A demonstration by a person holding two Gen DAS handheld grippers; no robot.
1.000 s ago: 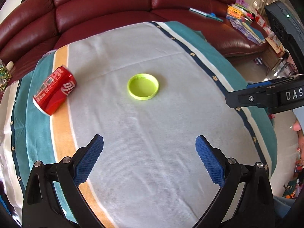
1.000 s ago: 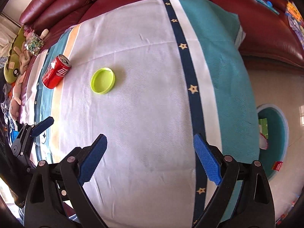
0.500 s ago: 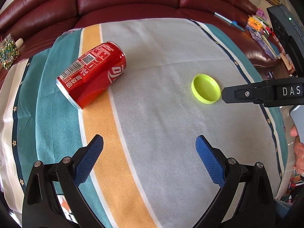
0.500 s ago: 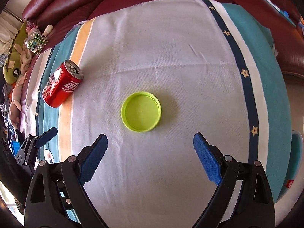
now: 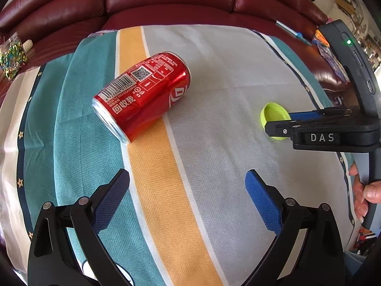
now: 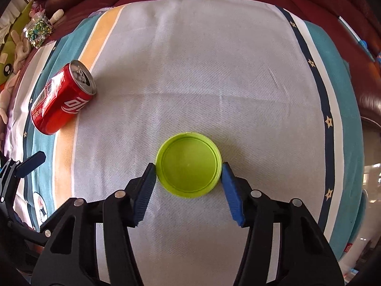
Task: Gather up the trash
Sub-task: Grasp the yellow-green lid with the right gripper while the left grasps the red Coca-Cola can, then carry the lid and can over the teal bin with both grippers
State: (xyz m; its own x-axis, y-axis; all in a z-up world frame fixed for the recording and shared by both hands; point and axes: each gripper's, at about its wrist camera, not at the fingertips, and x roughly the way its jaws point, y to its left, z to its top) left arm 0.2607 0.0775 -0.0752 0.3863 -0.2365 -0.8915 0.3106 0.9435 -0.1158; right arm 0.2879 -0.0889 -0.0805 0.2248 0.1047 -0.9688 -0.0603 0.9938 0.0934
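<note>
The green lid [image 6: 188, 165] lies open side up and empty on the striped cloth [image 6: 202, 71], between the right gripper [image 6: 188, 186] pads, which have just closed onto its rim. The left gripper [image 5: 187, 200] gapes above the cloth near the toppled red can [image 5: 142, 95].

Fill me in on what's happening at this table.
A person with a hand-held gripper in each hand is collecting trash from a striped tablecloth. The right hand-held gripper has just been closing around a lime-green lid, its pads now at the rim on both sides. The left hand-held gripper hangs open over the cloth, short of a dented red soda can that lies on its side, untouched.
</note>
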